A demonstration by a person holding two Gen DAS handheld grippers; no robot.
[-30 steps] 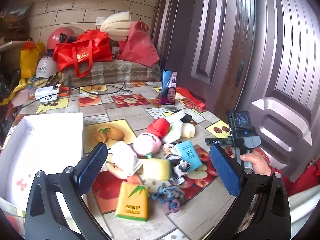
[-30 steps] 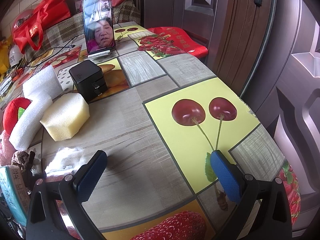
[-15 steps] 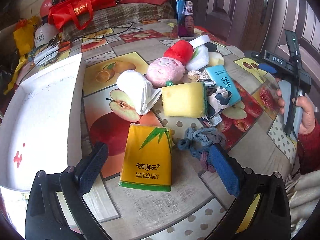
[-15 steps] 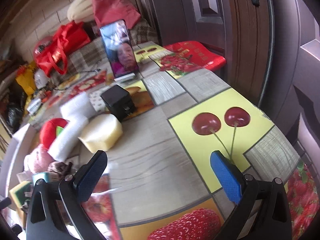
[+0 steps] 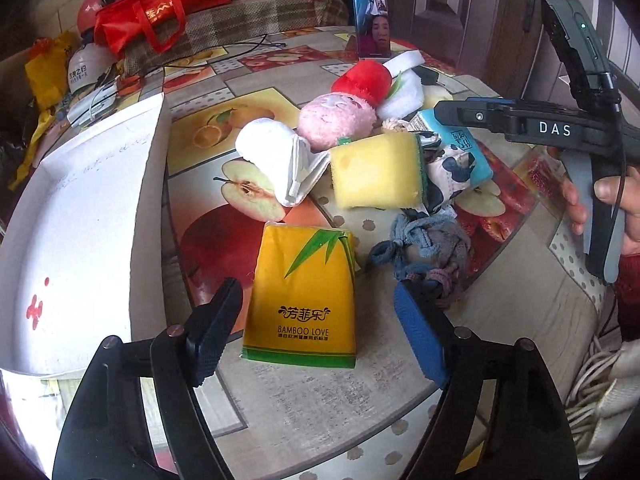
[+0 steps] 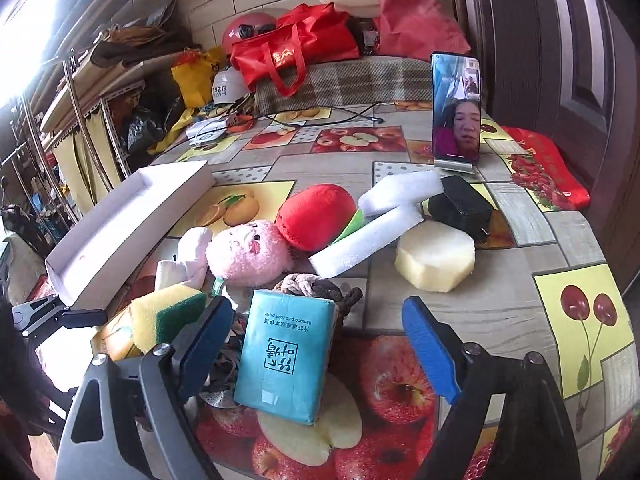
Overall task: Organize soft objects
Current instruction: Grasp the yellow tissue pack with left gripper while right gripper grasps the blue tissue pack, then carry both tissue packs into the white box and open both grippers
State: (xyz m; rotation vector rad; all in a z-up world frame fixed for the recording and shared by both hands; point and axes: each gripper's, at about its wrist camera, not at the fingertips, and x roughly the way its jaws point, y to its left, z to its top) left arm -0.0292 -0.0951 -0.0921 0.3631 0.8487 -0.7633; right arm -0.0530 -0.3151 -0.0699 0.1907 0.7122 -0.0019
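Note:
My left gripper is open around the near end of a yellow tissue pack on the table. Beyond it lie a yellow sponge, white folded cloth, pink plush, red plush and a blue-grey rag. My right gripper is open, with the teal tissue pack between its fingers. The pink plush, red plush, white foam strips and a pale foam block lie ahead of it. The right gripper's body shows in the left view.
A white shallow box lies at the left; it also shows in the right wrist view. A phone on a stand and a black cube stand at the back right. Red bags sit behind.
Both grippers have swung towards the pile. The left has closed in on the yellow tissue pack; the right has turned left from the cherry tile to the teal pack.

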